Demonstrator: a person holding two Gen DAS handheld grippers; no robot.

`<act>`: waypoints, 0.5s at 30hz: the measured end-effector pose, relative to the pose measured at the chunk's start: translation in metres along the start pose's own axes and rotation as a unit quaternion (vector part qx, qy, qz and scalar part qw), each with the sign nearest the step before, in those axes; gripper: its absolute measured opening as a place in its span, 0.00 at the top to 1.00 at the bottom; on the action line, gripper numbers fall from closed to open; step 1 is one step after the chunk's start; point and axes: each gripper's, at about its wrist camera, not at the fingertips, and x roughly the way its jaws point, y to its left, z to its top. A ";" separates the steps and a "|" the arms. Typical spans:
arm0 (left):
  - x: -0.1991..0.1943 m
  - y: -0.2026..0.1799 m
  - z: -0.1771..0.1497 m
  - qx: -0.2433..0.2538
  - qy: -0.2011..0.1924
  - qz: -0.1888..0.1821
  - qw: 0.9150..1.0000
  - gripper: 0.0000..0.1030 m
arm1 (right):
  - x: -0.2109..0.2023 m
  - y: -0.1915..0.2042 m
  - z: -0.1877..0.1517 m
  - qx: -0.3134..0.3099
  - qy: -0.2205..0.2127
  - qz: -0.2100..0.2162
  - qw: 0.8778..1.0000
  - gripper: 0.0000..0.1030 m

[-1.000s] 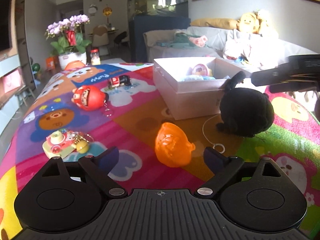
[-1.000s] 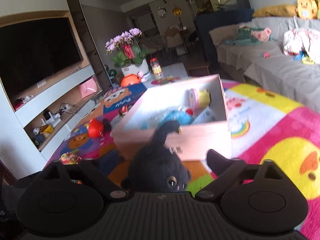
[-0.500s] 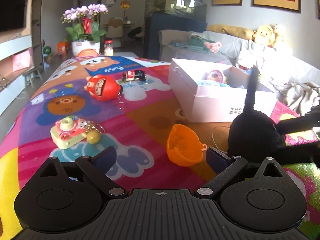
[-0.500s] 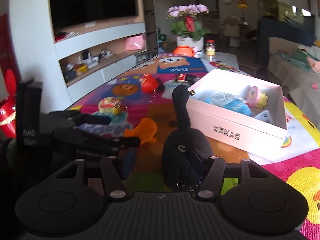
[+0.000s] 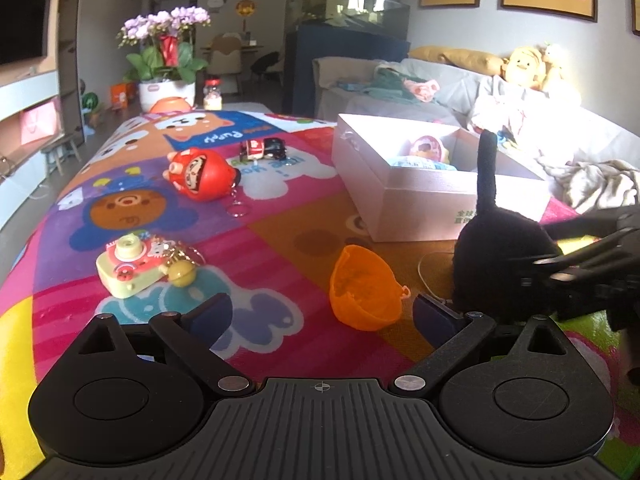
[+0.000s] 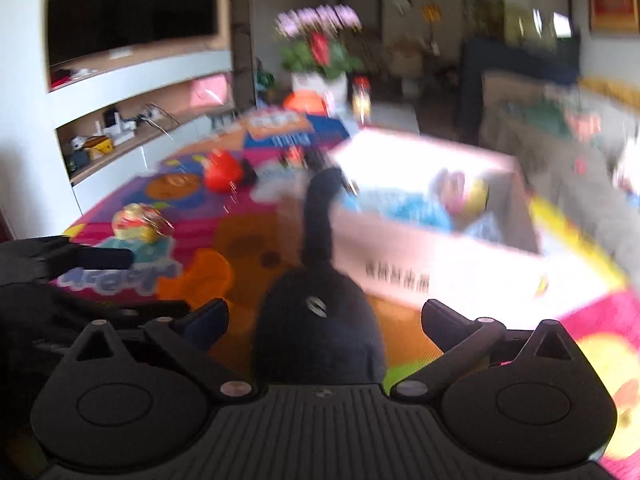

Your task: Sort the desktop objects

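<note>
R tongs [image 6: 324, 316]: just sprung wide, pads clear of black plush [image 6: 320, 320], which sits between them on bench [image 5: 280, 216], beside pink box [image 5: 420, 208].
L tongs [image 5: 320, 316]: spread, empty, near orange shell [image 5: 364, 292].
Risk: I reckon a re-grip w/ plush off-centre tips it; tail could snag box rim on lift.

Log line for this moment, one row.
left gripper: open, empty | right gripper: just opened, astride black plush | box: plush outside
</note>
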 end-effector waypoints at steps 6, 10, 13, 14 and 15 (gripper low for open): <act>0.011 -0.024 0.006 0.060 0.011 -0.012 0.998 0.03 | -0.018 -0.007 -0.011 -0.007 0.028 0.030 0.999 0.36; 0.033 -0.040 0.013 0.083 0.037 -0.010 0.996 0.21 | -0.036 -0.010 -0.018 -0.005 0.032 0.020 0.999 0.36; 0.042 -0.041 0.017 0.078 0.050 -0.004 0.996 0.27 | -0.050 -0.014 -0.022 0.000 0.036 0.016 0.999 0.36; 0.041 -0.041 0.017 0.079 0.051 -0.002 0.996 0.38 | -0.053 -0.015 -0.023 0.000 0.036 0.017 0.999 0.36; 0.039 -0.042 0.017 0.083 0.050 -0.001 0.995 0.44 | -0.057 -0.015 -0.025 -0.001 0.035 0.016 0.999 0.36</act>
